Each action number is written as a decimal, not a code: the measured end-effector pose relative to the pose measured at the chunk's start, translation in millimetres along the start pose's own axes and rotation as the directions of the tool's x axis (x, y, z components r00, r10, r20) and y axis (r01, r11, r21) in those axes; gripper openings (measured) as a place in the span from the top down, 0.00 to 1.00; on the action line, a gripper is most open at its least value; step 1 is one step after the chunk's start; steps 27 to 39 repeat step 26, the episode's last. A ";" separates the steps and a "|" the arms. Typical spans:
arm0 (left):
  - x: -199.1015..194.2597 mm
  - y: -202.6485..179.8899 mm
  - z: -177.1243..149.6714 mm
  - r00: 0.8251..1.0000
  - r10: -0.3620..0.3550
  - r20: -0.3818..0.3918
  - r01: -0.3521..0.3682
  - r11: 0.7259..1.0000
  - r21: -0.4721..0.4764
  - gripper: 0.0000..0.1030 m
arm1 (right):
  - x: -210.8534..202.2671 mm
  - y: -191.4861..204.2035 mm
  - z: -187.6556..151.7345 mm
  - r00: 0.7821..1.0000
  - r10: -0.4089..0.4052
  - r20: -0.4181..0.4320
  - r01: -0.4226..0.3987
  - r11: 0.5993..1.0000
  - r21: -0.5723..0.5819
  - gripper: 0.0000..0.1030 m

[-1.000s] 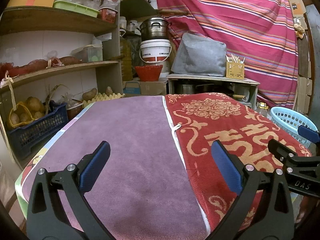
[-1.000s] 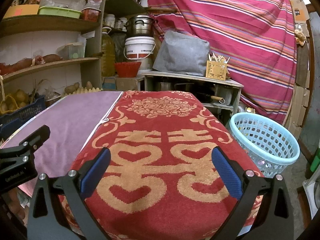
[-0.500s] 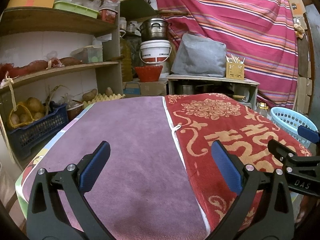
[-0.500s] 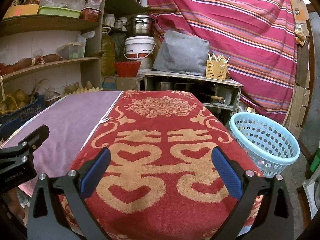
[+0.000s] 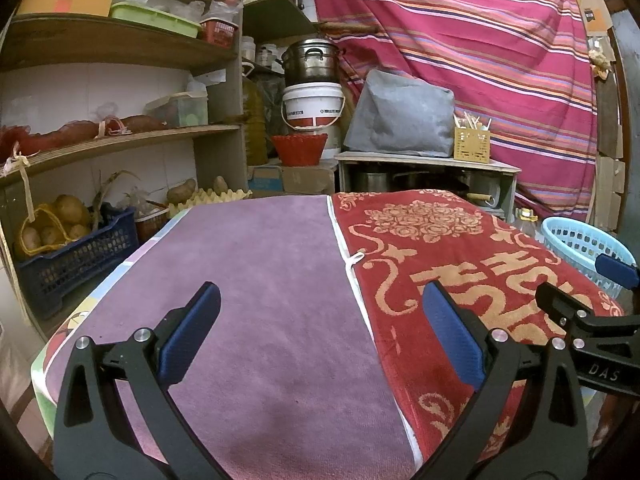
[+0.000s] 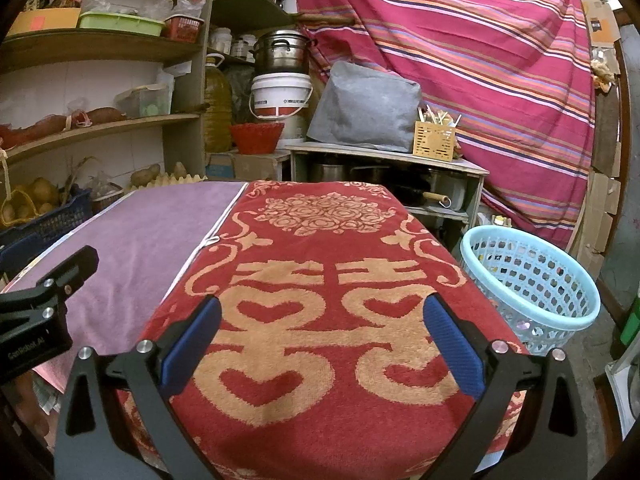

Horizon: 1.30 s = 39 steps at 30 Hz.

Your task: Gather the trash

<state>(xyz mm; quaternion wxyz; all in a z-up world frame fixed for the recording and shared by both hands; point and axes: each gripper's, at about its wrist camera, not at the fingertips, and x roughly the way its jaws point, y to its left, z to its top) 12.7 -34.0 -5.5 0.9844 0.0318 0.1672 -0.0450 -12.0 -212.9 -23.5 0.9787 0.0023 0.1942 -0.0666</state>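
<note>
My left gripper (image 5: 320, 320) is open over the near end of the purple towel (image 5: 264, 288), nothing between its blue pads. My right gripper (image 6: 320, 332) is open over the red and gold towel (image 6: 320, 280), also holding nothing. The right gripper's finger (image 5: 580, 312) shows at the right edge of the left wrist view; the left gripper's finger (image 6: 60, 280) shows at the left edge of the right wrist view. A light blue plastic basket (image 6: 528, 280) stands on the floor right of the table, with small bits inside. I see no loose trash on either towel.
Wooden shelves (image 5: 120, 140) with potatoes, a dark blue crate (image 5: 72, 256) and boxes line the left. Behind the table is a low cabinet (image 6: 384, 160) with a grey bag, a white bucket and a pot. A striped cloth (image 6: 460, 40) hangs at the back.
</note>
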 end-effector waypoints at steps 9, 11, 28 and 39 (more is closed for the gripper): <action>-3.2 0.0 2.0 1.000 0.004 0.008 -0.004 1.000 -0.010 0.05 | -1.4 2.2 0.4 1.000 0.002 0.002 -0.002 1.000 -0.002 0.04; -3.4 0.6 2.4 1.000 0.003 0.009 -0.003 1.000 -0.014 0.05 | -1.2 2.2 0.6 1.000 0.001 0.001 -0.001 1.000 -0.002 0.04; -7.5 -1.4 3.0 1.000 0.005 0.017 -0.004 1.000 -0.021 0.05 | -3.4 5.2 0.4 1.000 -0.001 0.003 0.001 1.000 -0.005 0.04; -7.5 -1.4 3.0 1.000 0.005 0.017 -0.004 1.000 -0.021 0.05 | -3.4 5.2 0.4 1.000 -0.001 0.003 0.001 1.000 -0.005 0.04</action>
